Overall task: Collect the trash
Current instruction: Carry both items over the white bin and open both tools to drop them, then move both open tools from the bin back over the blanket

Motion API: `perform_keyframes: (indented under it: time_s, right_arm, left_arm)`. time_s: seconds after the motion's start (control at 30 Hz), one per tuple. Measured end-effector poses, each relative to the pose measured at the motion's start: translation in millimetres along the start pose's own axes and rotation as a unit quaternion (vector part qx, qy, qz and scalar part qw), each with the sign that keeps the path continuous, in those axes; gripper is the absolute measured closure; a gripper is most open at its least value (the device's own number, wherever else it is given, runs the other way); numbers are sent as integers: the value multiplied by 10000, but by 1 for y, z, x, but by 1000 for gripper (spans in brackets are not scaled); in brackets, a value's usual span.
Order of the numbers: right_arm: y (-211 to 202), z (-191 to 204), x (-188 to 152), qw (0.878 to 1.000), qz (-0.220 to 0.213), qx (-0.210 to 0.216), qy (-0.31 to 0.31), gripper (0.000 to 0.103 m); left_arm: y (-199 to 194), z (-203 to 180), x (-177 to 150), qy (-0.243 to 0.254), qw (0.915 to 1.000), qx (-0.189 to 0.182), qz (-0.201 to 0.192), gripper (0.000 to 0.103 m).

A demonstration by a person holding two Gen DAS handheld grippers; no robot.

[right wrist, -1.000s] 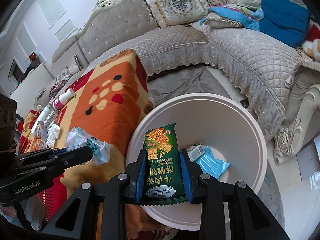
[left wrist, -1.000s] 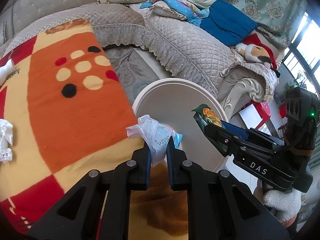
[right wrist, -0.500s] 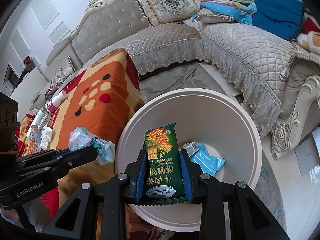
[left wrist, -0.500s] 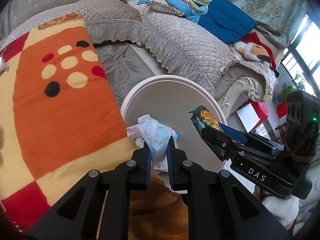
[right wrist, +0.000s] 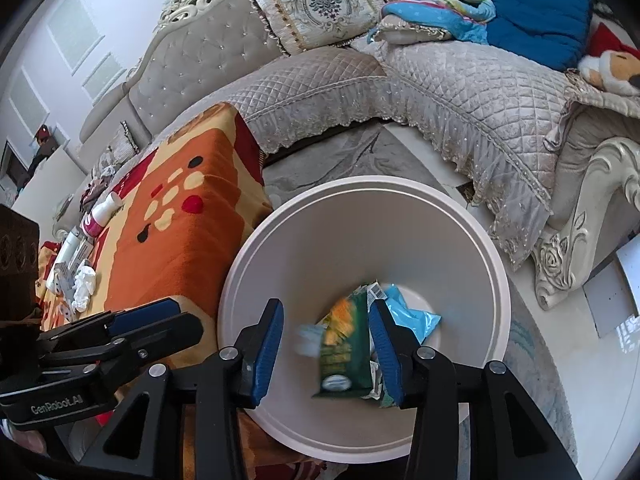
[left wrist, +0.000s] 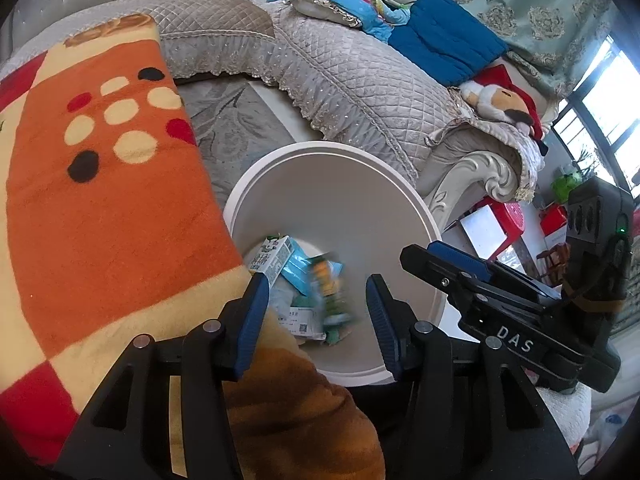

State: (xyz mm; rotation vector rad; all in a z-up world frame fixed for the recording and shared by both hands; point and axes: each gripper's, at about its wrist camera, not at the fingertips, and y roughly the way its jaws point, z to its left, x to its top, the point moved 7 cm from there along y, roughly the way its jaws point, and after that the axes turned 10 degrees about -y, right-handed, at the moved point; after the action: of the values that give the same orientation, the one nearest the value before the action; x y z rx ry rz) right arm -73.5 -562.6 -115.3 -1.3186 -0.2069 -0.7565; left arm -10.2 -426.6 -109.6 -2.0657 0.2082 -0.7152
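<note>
Both my claws hang over the white bin, jaws spreading and pressing on nothing. My left claw frames the blurred trash at the bin's bottom; only its view shows a milk carton. My right claw frames the green biscuit packet, blurred, inside the bin. Only its view shows crumpled tissue lying near the desk's far edge.

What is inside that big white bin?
In the white bin lie a green biscuit packet, blurred as if falling, a blue wrapper, and a small carton. Whatever sits beneath this pile is covered.
</note>
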Motion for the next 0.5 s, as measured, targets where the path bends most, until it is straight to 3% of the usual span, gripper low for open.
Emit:
perform_keyframes:
  time_s: [0.5]
  right_arm:
    - [-1,27,3,9998,20,80,-161,57]
  left_arm:
    - [-46,32,-9,-139,9983,368,-425,54]
